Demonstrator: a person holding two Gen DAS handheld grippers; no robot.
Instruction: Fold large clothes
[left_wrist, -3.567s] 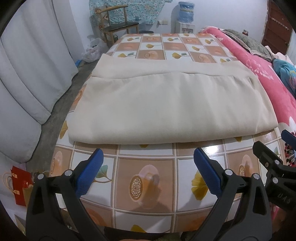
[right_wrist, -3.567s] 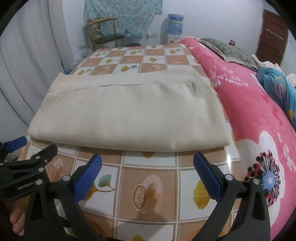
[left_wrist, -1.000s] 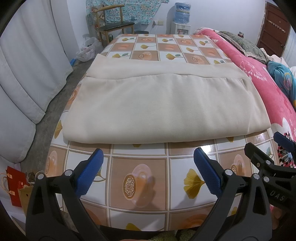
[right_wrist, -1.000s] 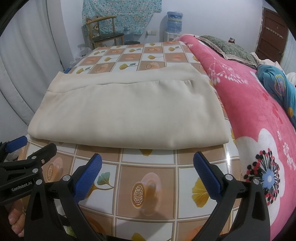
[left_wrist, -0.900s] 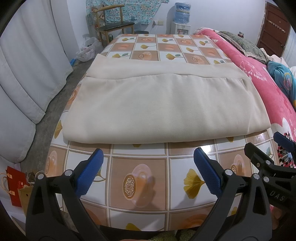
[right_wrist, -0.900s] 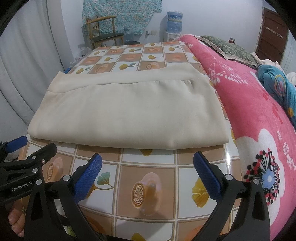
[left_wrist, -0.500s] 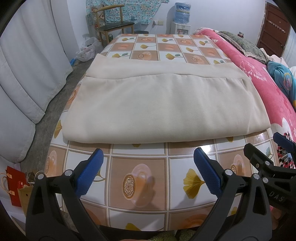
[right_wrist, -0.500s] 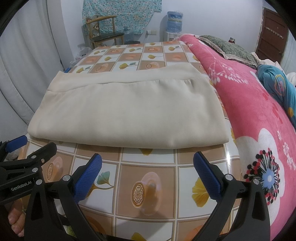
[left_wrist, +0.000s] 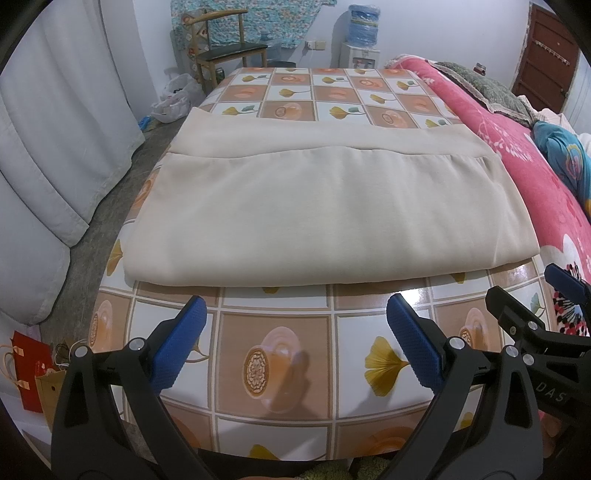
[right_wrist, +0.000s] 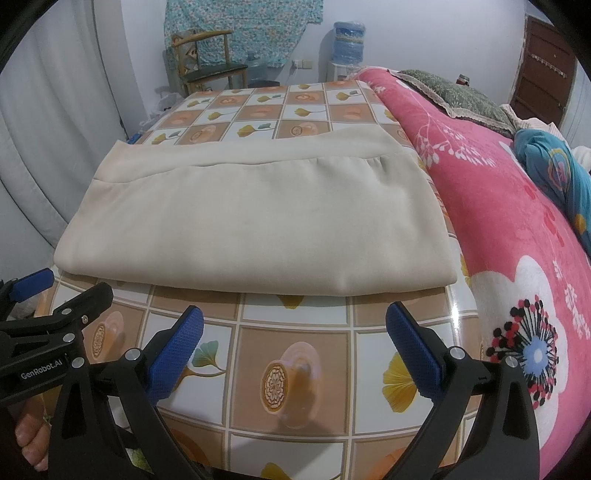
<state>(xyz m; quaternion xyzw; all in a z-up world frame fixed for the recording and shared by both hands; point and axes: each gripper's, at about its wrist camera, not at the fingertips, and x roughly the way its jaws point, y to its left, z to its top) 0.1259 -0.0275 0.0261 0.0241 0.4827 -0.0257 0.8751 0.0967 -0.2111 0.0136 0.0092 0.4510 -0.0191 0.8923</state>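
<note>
Cloth (left_wrist: 325, 206), cream and folded into a broad rectangle, lay flat on the tiled-pattern counter (left_wrist: 280, 369), its near fold just ahead of both grippers. Left gripper (left_wrist: 295, 332) and right gripper (right_wrist: 293, 334) hovered over bare counter, fingers (left_wrist: 181, 343) spread wide, holding nothing. Beside the counter's right edge lay a pink bed (right_wrist: 517, 206).

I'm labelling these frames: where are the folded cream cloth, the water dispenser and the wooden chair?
folded cream cloth (left_wrist: 325, 214), left wrist view, middle of top layer.
water dispenser (left_wrist: 364, 55), left wrist view, white body below the bottle.
wooden chair (right_wrist: 212, 70), right wrist view, dark seat.
</note>
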